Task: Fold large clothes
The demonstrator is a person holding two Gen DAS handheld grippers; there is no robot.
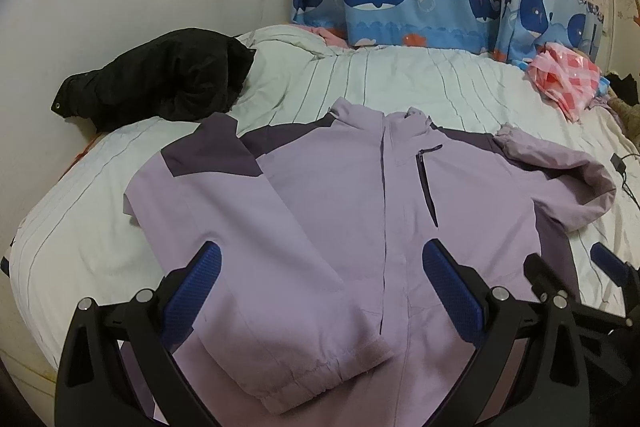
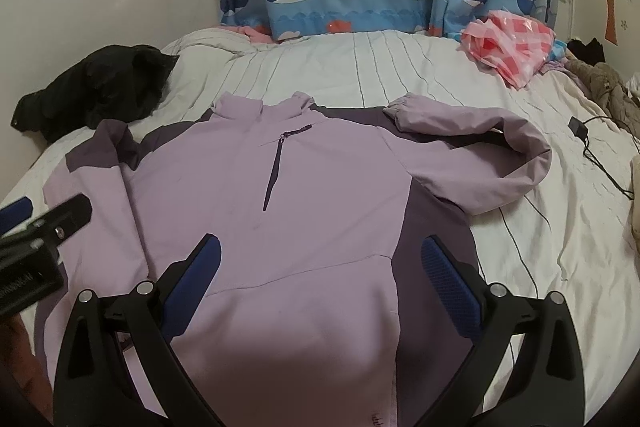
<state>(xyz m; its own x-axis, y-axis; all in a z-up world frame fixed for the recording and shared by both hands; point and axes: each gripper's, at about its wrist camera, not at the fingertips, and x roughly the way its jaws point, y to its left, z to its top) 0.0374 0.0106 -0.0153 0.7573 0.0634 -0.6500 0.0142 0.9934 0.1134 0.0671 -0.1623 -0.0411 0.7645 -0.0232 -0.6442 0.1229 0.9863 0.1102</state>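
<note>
Jaws of both grippers, left gripper (image 1: 322, 259) and right gripper (image 2: 320, 253), apart over one lilac jacket (image 1: 360, 211), two sleeves.

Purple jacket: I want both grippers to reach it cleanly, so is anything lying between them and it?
Nothing visible. The left gripper and right gripper hover open directly above the purple jacket; the black garment lies apart, at the bed's far left.

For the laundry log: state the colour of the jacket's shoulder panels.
Dark purple shoulder panels on a lilac jacket; clearest in the left wrist view.
</note>
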